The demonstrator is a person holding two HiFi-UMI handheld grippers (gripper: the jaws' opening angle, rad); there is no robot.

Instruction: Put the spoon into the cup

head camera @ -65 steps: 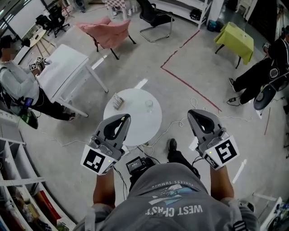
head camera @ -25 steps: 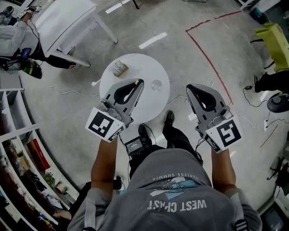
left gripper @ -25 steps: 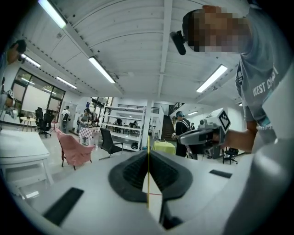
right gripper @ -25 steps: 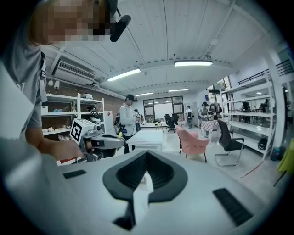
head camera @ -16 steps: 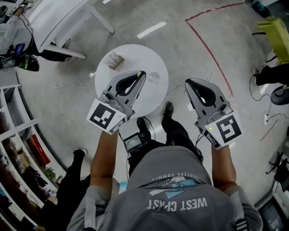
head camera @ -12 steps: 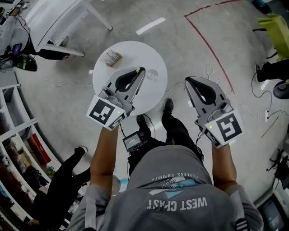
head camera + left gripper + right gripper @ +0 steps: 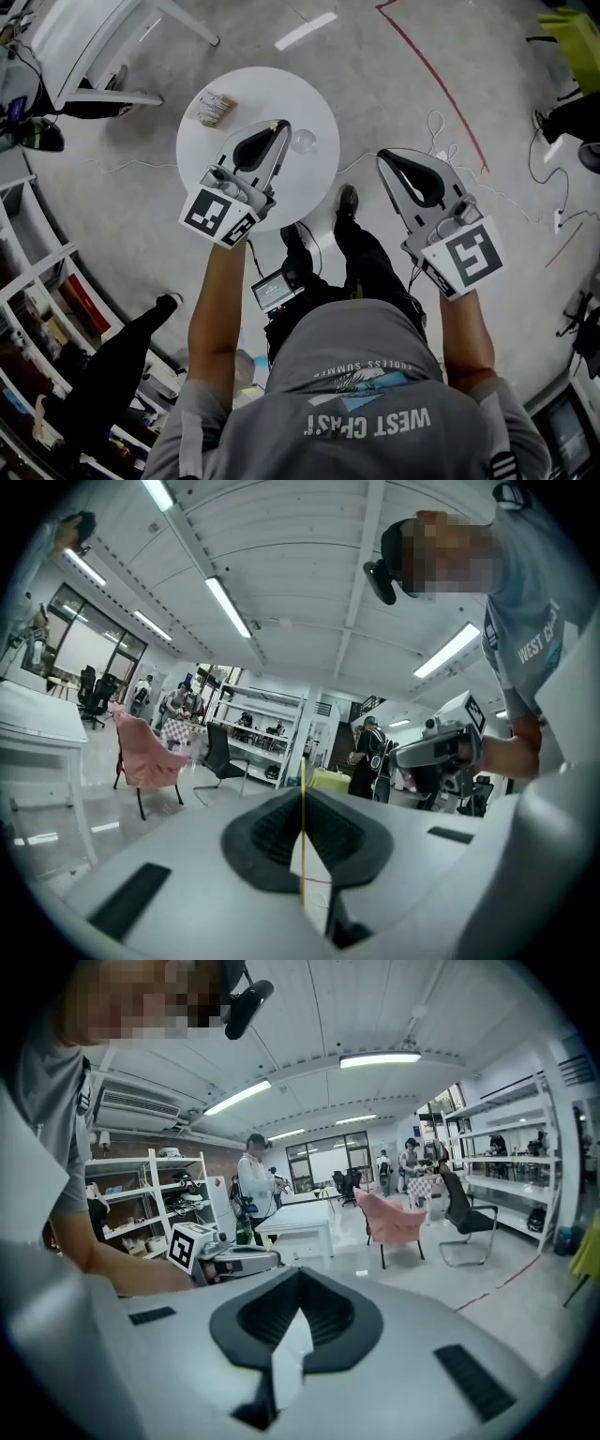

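Observation:
A round white table [image 7: 234,164] stands on the floor ahead of me. A clear cup [image 7: 303,142] sits on it right of the middle. A small striped bundle [image 7: 213,106] lies near its far left edge; it is too small to tell whether the spoon is in it. My left gripper [image 7: 276,127] hovers over the table just left of the cup, jaws together [image 7: 302,789], with a thin yellow line along their seam. My right gripper [image 7: 382,156] hangs over the floor to the right of the table, tips meeting [image 7: 296,1271] on nothing.
A white desk [image 7: 84,28] stands at the far left, with shelves [image 7: 28,309] along the left side. A person in dark clothes [image 7: 103,375] stands at lower left. Red tape [image 7: 441,84] and cables [image 7: 450,150] cross the floor on the right.
Both grippers have come down closer to the table, and the left one now hovers beside the cup. The view has swung, so the table sits further left. The jaws have stayed together.

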